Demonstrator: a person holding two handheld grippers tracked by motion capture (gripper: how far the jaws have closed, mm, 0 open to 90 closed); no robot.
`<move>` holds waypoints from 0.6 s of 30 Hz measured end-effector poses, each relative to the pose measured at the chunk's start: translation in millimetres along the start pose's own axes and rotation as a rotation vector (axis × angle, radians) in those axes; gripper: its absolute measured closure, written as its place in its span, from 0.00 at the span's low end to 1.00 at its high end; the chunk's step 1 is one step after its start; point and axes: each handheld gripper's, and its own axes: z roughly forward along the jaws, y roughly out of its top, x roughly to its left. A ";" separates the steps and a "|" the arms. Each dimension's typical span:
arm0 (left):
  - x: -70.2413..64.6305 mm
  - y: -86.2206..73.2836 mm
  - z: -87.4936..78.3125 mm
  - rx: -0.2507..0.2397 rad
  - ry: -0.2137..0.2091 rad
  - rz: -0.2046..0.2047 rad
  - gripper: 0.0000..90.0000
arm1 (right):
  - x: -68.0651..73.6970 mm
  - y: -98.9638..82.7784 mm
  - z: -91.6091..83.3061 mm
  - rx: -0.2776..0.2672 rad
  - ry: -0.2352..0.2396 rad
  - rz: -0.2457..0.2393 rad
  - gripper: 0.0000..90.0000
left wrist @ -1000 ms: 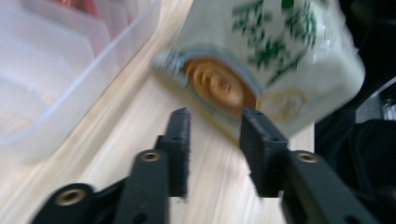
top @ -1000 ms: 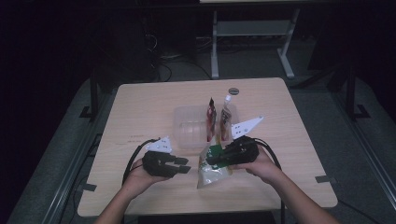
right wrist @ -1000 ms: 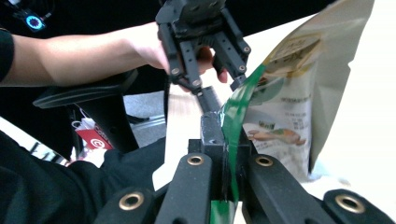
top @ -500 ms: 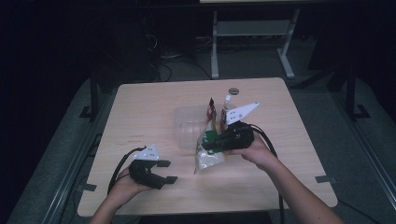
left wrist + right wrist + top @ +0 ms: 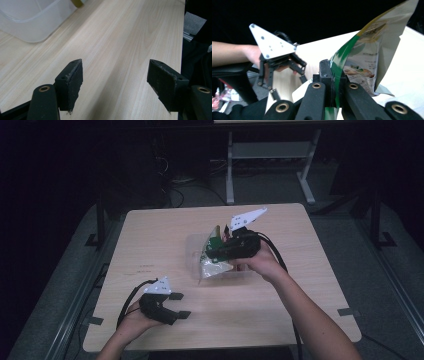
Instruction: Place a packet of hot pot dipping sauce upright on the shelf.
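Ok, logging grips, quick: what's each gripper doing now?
Left gripper: open, empty, jaws just opened.
Right gripper: shut on the packet.

room dark | floor [image 5: 60, 285] grey | table [image 5: 155, 240] light wood | white frame [image 5: 270, 155] behind

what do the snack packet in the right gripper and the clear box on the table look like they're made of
Snack packet: probably printed plastic film, glossy; it creases sharply and catches light, clamped in the right gripper.
Clear box: likely translucent, slightly frosted plastic; the table's wood grain shows faintly through its rounded wall. The tabletop looks like matte, light wood-grain laminate.
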 end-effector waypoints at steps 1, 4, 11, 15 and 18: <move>0.1 -0.6 -0.5 0.000 0.002 -0.003 0.32 | -1.3 1.5 0.4 0.002 -0.001 0.002 1.00; 1.5 -1.5 -1.2 -0.006 0.007 -0.008 0.32 | -7.4 6.1 3.3 0.007 -0.015 0.000 1.00; 2.1 -3.5 -2.3 -0.007 0.009 -0.024 0.31 | -22.9 6.2 6.4 0.017 -0.037 0.019 1.00; 2.0 -3.8 -2.9 -0.008 0.014 -0.025 0.31 | -30.5 3.9 5.3 0.019 -0.054 0.033 1.00; 1.4 -4.2 -2.3 -0.009 0.012 -0.028 0.31 | -35.1 1.9 4.4 0.023 -0.067 0.039 1.00</move>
